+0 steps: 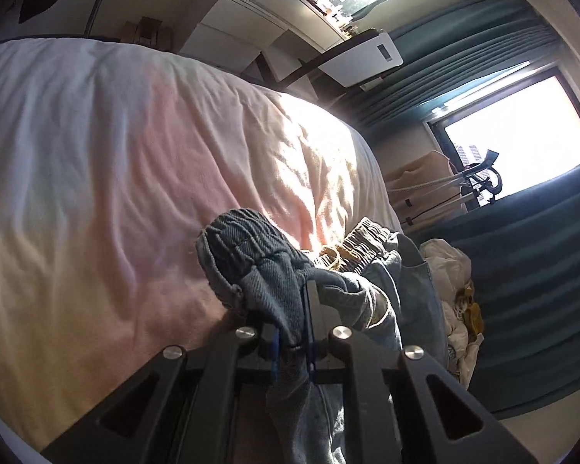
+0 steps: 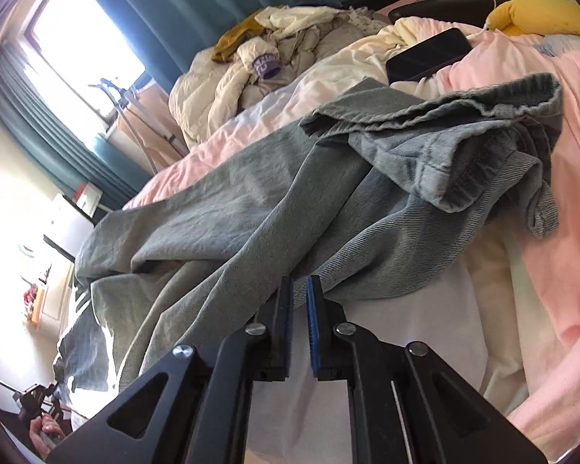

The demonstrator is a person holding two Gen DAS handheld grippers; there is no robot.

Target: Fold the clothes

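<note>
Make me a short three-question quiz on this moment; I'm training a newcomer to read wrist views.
1. True or false: the left tongs are clamped on grey denim cloth.
2. Multiple choice: what dark flat thing lies on the pink bedding beyond the jeans? A) a phone B) a book C) a shoe
3. Fill in: the yellow pillow lies at the far ____ corner of the right wrist view.

Key:
1. True; cloth is bunched between the closed fingers.
2. A, the phone.
3. Right. The right tongs pinch a jeans edge too.
</note>
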